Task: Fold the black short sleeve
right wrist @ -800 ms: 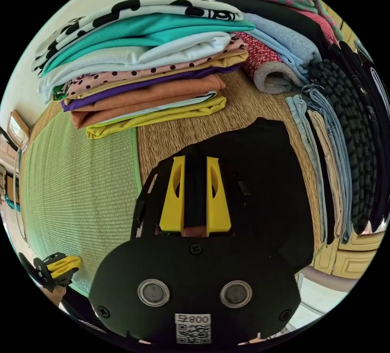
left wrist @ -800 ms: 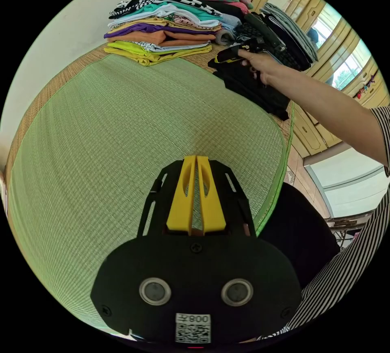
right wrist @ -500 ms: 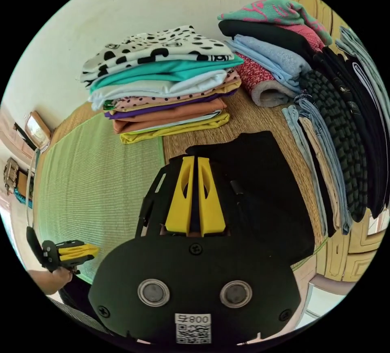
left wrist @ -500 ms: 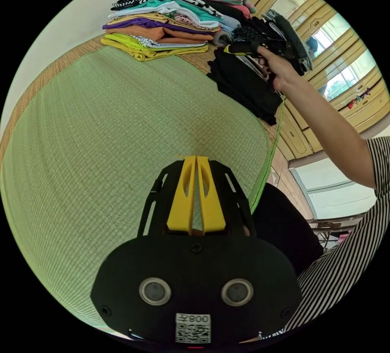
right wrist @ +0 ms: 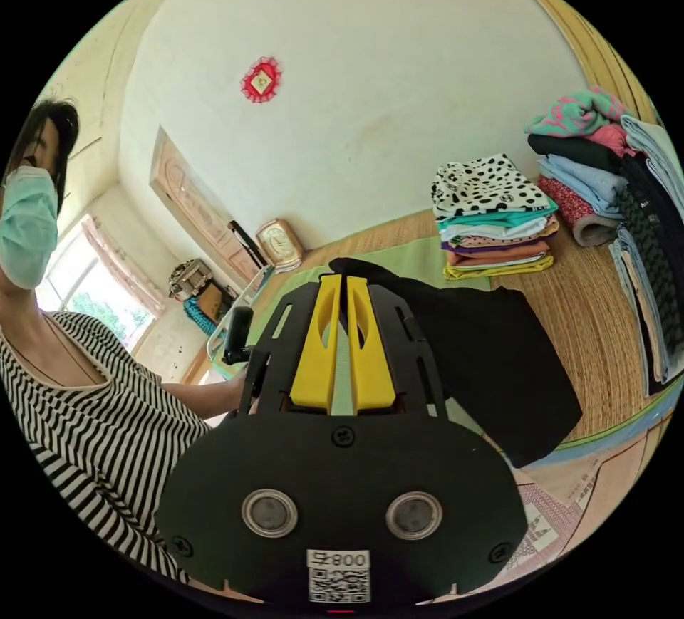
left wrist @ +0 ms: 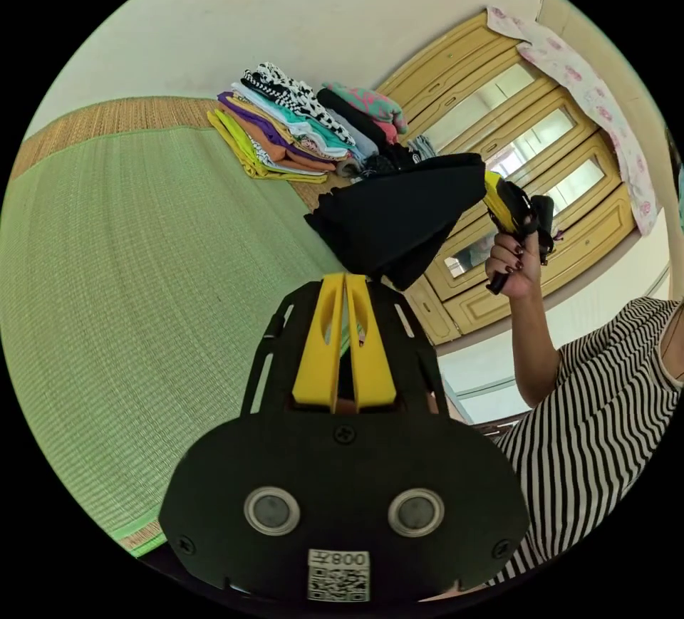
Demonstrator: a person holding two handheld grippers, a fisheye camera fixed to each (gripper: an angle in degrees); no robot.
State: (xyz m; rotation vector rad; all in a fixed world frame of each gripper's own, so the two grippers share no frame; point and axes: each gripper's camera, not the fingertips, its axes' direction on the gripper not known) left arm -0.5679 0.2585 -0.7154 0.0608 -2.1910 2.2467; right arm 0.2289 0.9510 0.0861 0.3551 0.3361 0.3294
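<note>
Above the mat: black shirt (left wrist: 402,216) hangs bunched in the air over the green mat (left wrist: 142,277); it looks clear of the mat, though its lowest fold sits behind the left claw's tips
Right claw: right claw (left wrist: 496,200) holds the shirt's upper edge, yellow jaws nearly together with black cloth at their tips in the right gripper view (right wrist: 340,291); a hand (left wrist: 514,264) holds it high
Left claw: left claw (left wrist: 345,288) has its jaws nearly closed with only a thin slit; whether it pinches the hem just above its tips I cannot tell
Nearby: pile of folded clothes (left wrist: 285,131) lies at the mat's far edge; wardrobe (left wrist: 527,170) stands behind
Step in hand: judged as carrying the shirt over to spread it
Doing it well: take a second corner with the left claw; draw the two apart so the cloth opens; lower it flat on bare mat, well apart from the pile; keep sleeves from tucking under
</note>
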